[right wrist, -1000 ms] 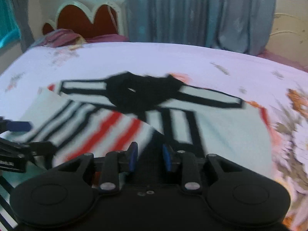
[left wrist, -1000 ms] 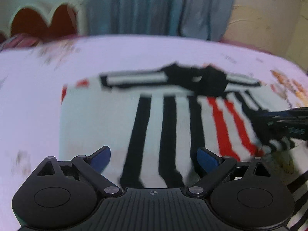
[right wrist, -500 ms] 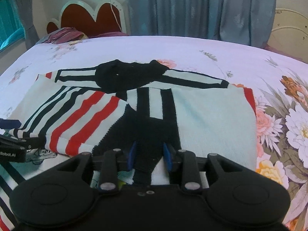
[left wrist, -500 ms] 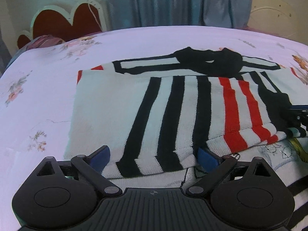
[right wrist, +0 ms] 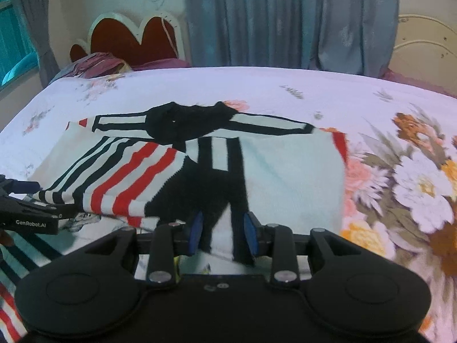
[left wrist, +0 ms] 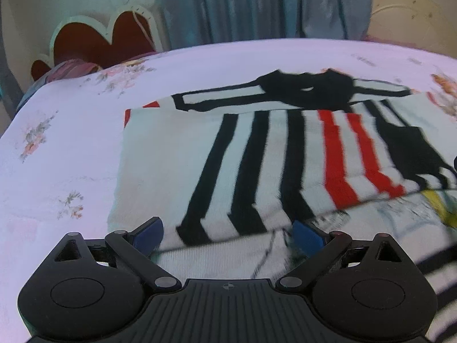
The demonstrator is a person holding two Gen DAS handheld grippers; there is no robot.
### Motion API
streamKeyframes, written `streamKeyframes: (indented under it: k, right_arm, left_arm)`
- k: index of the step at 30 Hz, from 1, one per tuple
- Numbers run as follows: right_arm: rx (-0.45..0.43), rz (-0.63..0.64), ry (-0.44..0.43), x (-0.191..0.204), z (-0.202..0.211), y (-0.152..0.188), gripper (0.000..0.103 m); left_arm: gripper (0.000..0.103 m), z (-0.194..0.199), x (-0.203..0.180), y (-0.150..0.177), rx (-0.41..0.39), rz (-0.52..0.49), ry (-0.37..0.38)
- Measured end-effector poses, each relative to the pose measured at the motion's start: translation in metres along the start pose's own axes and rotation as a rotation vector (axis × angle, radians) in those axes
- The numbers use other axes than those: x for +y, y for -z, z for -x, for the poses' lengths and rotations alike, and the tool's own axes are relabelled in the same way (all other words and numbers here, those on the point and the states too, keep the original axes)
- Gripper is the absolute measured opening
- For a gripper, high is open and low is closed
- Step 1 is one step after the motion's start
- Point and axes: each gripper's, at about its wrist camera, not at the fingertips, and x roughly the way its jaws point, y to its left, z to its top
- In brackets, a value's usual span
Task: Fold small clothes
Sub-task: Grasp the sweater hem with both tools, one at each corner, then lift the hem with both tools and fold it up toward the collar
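**Striped knit top laid out on the floral bed, one claw spread, one narrowed on fabric**

Where the white knitted top with black and red stripes [left wrist: 257, 165] is spread, a bed covered by a pale lilac floral sheet [left wrist: 71, 131] is seen beneath it; the black collar [right wrist: 185, 125] is turned towards the red scalloped headboard [right wrist: 134, 40], and one striped side is seen folded over the white body. The left claw [left wrist: 227, 233] is held wide apart just above the near hem, its blue fingertips [left wrist: 148, 233] set to either side of the black stripes; nothing is clasped between them. The right claw [right wrist: 223, 233] is narrowed around a black-and-white strip of the same top at its near edge; whether the cloth is truly pinched cannot be told, since a gap is seen between the blue pads [right wrist: 196, 231]. A grey-blue curtain [right wrist: 285, 20] is hung behind the bed; motion blur is spread over much of the left view.
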Motion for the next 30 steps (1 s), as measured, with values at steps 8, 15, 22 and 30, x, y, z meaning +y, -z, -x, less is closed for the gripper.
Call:
streamKeyframes:
  k: [8, 15, 22, 30]
  right_arm:
    - [0.017, -0.147, -0.079, -0.03, 0.082, 0.051, 0.034]
    - [0.12, -0.423, -0.139, -0.046, 0.122, 0.139, 0.045]
    - [0.109, -0.691, -0.253, -0.045, 0.143, 0.201, 0.045]
    - [0.124, -0.743, -0.354, -0.027, 0.146, 0.22, 0.031]
  left_arm:
    - [0.079, 0.077, 0.07, 0.083, -0.018, 0.064, 0.113]
    - [0.07, 0.11, 0.131, 0.159, 0.061, 0.276, 0.304]
    - [0.062, 0.115, 0.143, 0.204, 0.088, 0.456, 0.559]
    - [0.061, 0.118, 0.145, 0.229, 0.106, 0.54, 0.727]
